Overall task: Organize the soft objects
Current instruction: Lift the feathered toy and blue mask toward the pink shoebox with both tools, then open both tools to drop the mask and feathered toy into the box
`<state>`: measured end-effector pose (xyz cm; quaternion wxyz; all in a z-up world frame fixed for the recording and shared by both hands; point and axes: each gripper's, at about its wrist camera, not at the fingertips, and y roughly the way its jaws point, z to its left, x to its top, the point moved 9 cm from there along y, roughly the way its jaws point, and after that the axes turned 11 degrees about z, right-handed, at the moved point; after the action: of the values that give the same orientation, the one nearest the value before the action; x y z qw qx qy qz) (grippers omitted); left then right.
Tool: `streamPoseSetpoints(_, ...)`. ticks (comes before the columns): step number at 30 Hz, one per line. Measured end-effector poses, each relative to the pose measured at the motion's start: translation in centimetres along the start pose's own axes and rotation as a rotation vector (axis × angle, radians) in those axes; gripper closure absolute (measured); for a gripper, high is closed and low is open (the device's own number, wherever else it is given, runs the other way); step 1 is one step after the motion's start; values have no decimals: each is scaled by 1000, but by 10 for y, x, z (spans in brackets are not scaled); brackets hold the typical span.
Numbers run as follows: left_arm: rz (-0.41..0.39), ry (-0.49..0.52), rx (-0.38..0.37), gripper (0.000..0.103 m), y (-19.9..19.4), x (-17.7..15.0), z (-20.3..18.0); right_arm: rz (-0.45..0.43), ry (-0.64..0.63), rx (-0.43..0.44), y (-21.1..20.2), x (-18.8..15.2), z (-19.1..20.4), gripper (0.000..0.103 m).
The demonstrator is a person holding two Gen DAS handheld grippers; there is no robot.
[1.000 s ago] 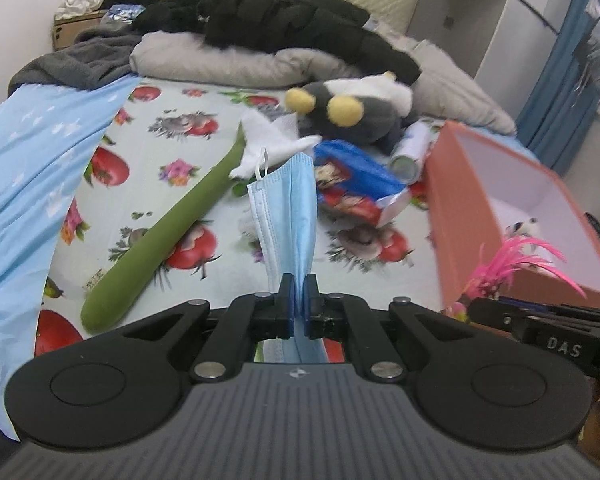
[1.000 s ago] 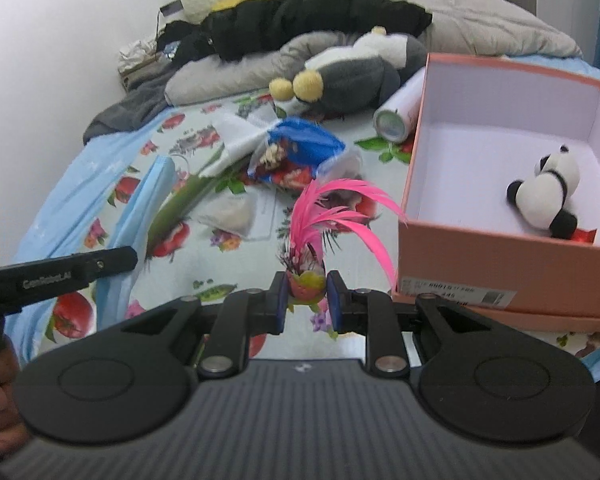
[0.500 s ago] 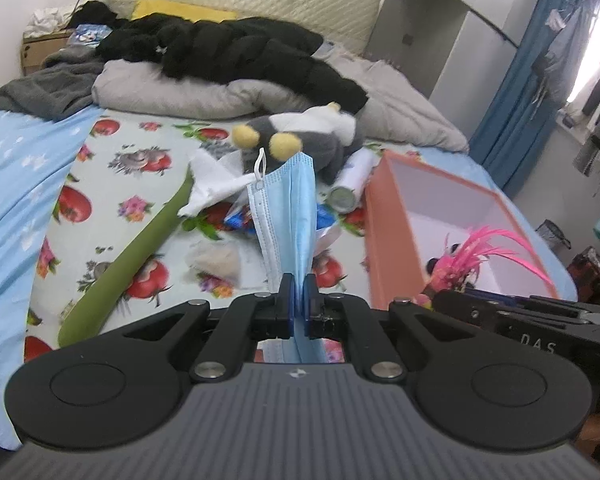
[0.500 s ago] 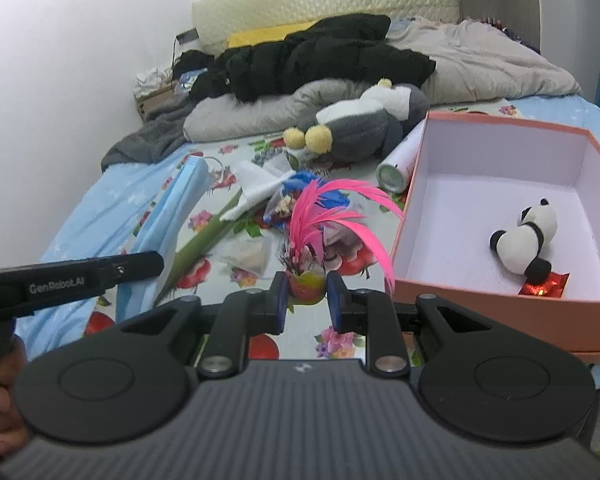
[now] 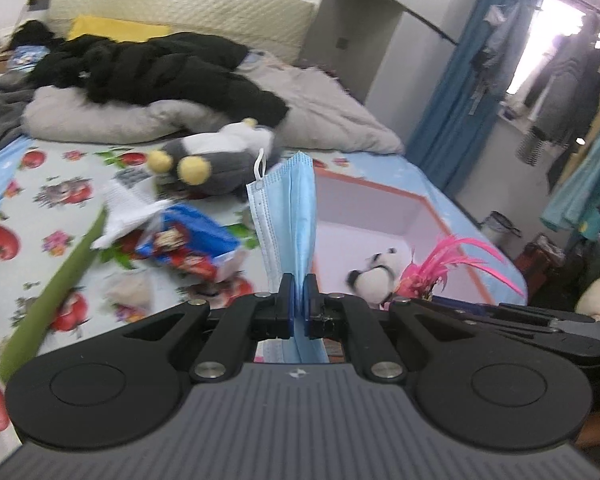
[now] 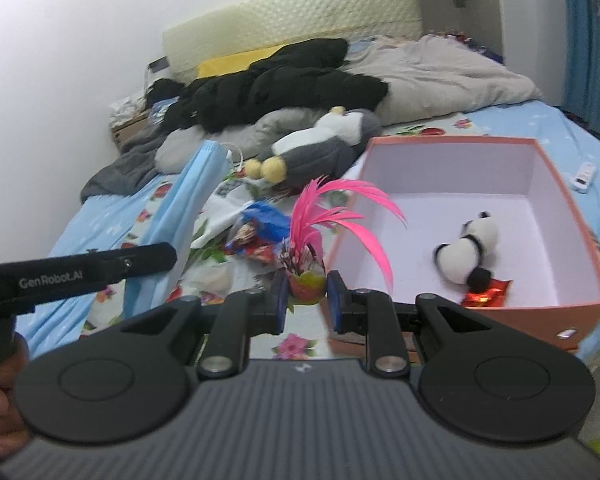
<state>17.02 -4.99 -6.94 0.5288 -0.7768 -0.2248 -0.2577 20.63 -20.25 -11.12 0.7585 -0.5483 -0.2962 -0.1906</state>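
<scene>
A light, limp blue face mask is pinched near its fold by the left hand-held gripper, and a fragile pink feather toy, gripped at its firmer base by the right hand-held gripper, is held beside the box.

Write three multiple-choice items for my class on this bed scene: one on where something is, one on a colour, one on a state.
1. Where is the panda toy?
A. Inside the open box
B. On the grey pillow
C. Under the green plush

2. What colour are the feathers held by the right tongs?
A. Yellow
B. Pink
C. White

3. How do the left tongs stand?
A. Wide open, empty
B. Shut on a face mask
C. Shut on a snack bag

Answers:
1 A: the panda toy lies on the floor of the open box.
2 B: the feathers above the right tongs are bright pink.
3 B: the left tongs pinch the blue face mask.
</scene>
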Motion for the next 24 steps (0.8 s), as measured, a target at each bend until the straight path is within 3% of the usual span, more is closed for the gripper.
streamPoseSetpoints(10, 21, 77, -97, 98, 41, 31, -51, -30, 106, -81, -7, 7, -54, 79)
streamPoseSetpoints(24, 104, 130, -152, 98, 154, 74, -91, -42, 202, -157, 30, 27, -143, 79)
